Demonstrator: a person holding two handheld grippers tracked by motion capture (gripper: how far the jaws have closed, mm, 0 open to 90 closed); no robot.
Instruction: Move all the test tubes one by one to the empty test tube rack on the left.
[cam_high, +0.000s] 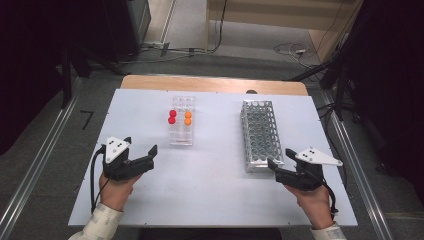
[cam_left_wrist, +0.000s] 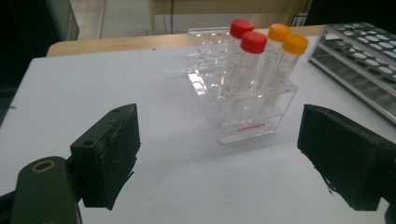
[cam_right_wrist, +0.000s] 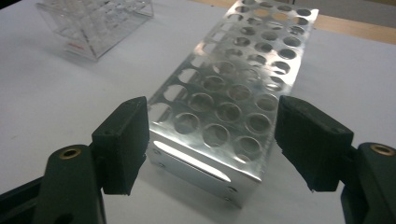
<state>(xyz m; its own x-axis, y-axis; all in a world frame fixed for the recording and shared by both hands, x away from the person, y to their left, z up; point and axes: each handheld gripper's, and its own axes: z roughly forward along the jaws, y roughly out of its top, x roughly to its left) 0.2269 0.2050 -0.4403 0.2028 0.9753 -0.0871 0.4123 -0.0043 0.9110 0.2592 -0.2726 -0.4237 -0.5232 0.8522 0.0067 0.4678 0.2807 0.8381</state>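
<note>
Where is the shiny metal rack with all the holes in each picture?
High view: the metal rack lies right of centre on the white table, just ahead of the right claw.
Left gripper view: its corner is at the upper right edge.
Right gripper view: it is in the middle, between the jaws.
Shared landmark: the clear tube rack.

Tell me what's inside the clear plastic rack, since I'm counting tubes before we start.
The clear plastic rack holds four capped tubes: two red-capped and two orange-capped. Whether they contain anything cannot be told.
</note>
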